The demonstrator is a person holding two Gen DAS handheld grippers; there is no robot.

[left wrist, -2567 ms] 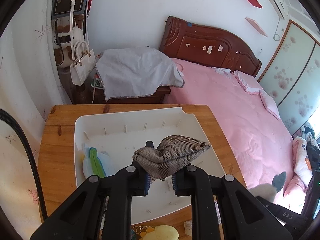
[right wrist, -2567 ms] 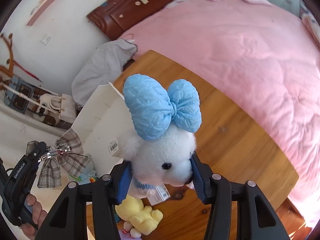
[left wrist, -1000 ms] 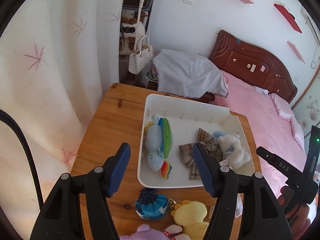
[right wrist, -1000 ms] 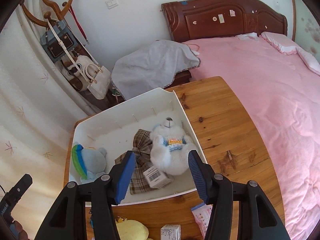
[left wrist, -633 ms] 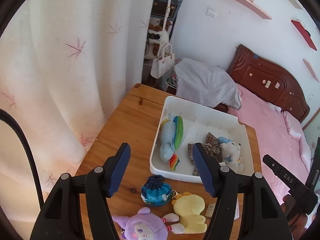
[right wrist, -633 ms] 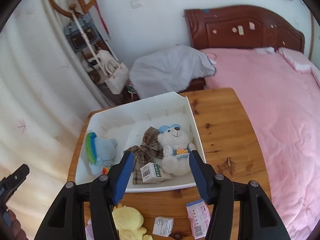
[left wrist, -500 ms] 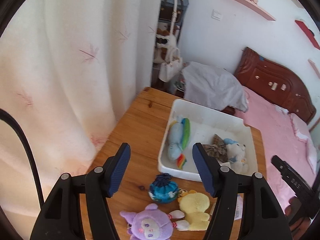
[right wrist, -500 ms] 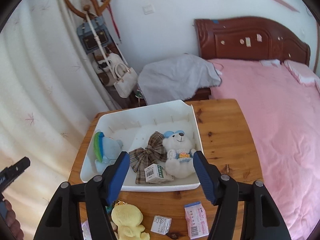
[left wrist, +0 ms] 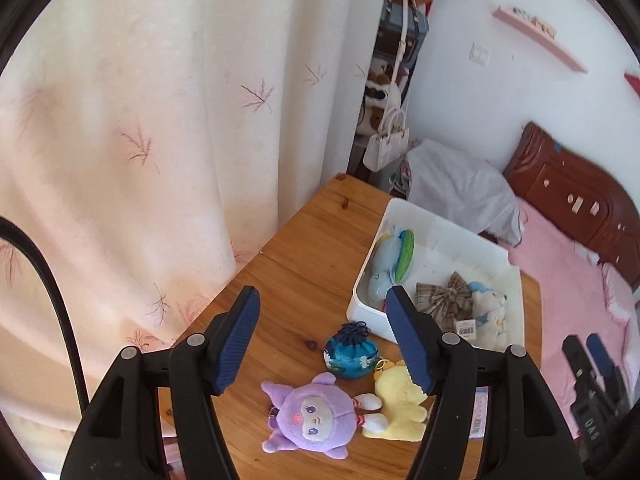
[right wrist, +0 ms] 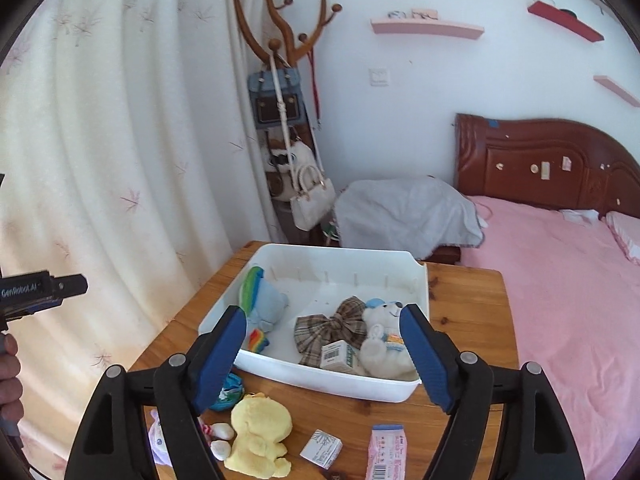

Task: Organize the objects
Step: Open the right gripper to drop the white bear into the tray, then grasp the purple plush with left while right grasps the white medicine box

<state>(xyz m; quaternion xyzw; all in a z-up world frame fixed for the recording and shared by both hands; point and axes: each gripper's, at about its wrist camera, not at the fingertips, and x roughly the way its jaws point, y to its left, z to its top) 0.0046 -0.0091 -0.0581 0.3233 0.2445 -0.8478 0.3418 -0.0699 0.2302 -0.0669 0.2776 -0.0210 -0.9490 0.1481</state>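
Two views, both grippers hovering w/ nothing held. Left wrist: left gripper (left wrist: 322, 334) fingers gaping wide over wooden tabletop (left wrist: 304, 256); purple plush doll (left wrist: 308, 416), yellow plush duck (left wrist: 398, 404) & blue drawstring pouch (left wrist: 351, 352) lying just before white plastic tray (left wrist: 436, 224). Right wrist: right gripper (right wrist: 322, 348) fingers also gaping wide; plaid fabric bow (right wrist: 334, 330), white teddy bear (right wrist: 382, 340) & blue rainbow-maned plush (right wrist: 264, 300) sitting inside tray; pink carton (right wrist: 388, 454) lying on tabletop.

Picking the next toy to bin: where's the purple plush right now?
On the table, outside the bin, near the front edge in the left wrist view: the purple plush lies beside the yellow duck, just below the blue pouch.
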